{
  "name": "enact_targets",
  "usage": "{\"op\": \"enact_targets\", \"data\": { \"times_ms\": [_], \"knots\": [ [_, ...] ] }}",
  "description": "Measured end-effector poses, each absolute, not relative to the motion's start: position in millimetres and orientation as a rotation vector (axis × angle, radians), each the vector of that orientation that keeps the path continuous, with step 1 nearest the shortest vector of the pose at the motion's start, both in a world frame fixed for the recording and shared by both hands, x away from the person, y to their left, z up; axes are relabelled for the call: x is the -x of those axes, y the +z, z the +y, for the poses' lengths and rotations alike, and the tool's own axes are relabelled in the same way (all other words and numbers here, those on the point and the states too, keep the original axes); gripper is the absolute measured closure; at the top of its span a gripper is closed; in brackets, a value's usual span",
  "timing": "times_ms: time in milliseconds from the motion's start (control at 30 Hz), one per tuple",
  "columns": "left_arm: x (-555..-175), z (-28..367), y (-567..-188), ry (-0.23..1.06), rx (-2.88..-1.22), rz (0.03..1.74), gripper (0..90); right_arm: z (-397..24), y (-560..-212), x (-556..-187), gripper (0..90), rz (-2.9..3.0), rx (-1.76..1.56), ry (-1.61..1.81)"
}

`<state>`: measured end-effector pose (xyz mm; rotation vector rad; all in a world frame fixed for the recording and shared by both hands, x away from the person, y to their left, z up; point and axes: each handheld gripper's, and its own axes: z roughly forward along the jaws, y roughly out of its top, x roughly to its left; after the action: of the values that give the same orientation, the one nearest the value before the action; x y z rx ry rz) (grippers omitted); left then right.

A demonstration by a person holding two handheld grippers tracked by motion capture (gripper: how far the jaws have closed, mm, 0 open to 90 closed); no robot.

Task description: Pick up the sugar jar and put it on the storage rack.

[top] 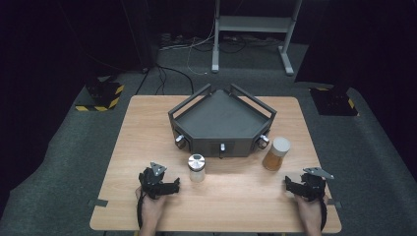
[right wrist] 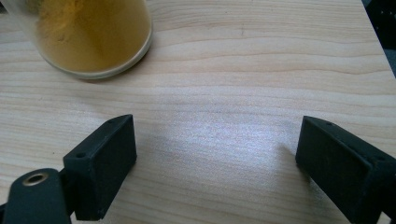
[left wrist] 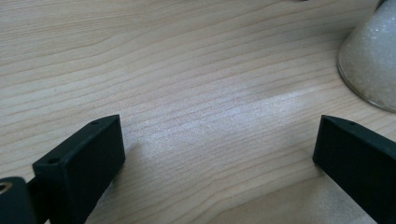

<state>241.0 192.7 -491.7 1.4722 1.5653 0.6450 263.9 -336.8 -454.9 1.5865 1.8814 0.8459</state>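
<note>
- High view: wooden counter [top: 231, 196], largest thing here, carrying all the rest, both forearms entering from its near edge.
- Next in size, dark angular tray [top: 221, 115] with rails and three knobs along its front, set toward the far middle, bare inside.
- Then jar of orange-brown powder [top: 276, 154], white lid, upright just off the tray's right front corner; seen close in the right gripper view as jar of orange-brown powder [right wrist: 91, 35], ahead and to the left of the jaws, untouched.
- Smaller jar of white grains [top: 196, 168], metal lid, upright in front of the tray's middle knob, near the left gripper; curved wall showing at the top right of the left gripper view [left wrist: 371, 60].
- Left gripper [top: 167, 187] resting low on the counter, jaws spread wide, nothing between them.
- Right gripper [top: 295, 187] likewise low near the right edge, jaws wide apart, holding nothing.
- Likely step: reaching for a jar. Best done by swinging the left gripper toward the white jar, centring the glass between the jaws below the lid, keeping level, closing gently to avoid tipping.
- Same care for the right: angle toward the orange jar, square up before closing.
</note>
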Motion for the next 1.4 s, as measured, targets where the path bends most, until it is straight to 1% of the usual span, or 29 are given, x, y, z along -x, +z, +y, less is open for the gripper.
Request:
{"op": "enact_targets", "data": {
  "times_ms": [300, 367, 533, 667, 833, 933, 1400],
  "knots": [
    [-242, 193, -491, 0.643, -1.479, 1.566, 2.1, -337, -455, -264, 11.2, 1.884, -1.585, 0.845],
    [-242, 193, -490, 0.637, -1.489, 1.566, 0.3, -337, -455, -264, 11.2, 1.884, -1.586, 0.845],
    [-242, 194, -491, 0.634, -1.489, 1.56, 0.2, -337, -455, -264, 11.2, 1.884, -1.586, 0.845],
    [-242, 195, -488, 0.613, -1.51, 1.548, 0.2, -337, -455, -264, 11.2, 1.883, -1.586, 0.845],
    [-237, 189, -485, 0.612, -1.539, 1.49, 0.2, -337, -455, -264, 11.2, 1.882, -1.588, 0.845],
    [-235, 182, -482, 0.589, -1.57, 1.445, 0.2, -336, -455, -264, 11.2, 1.882, -1.588, 0.845],
    [-243, 161, -478, 0.501, -1.634, 1.365, 0.3, -336, -455, -264, 11.2, 1.882, -1.588, 0.845]
  ]
}}
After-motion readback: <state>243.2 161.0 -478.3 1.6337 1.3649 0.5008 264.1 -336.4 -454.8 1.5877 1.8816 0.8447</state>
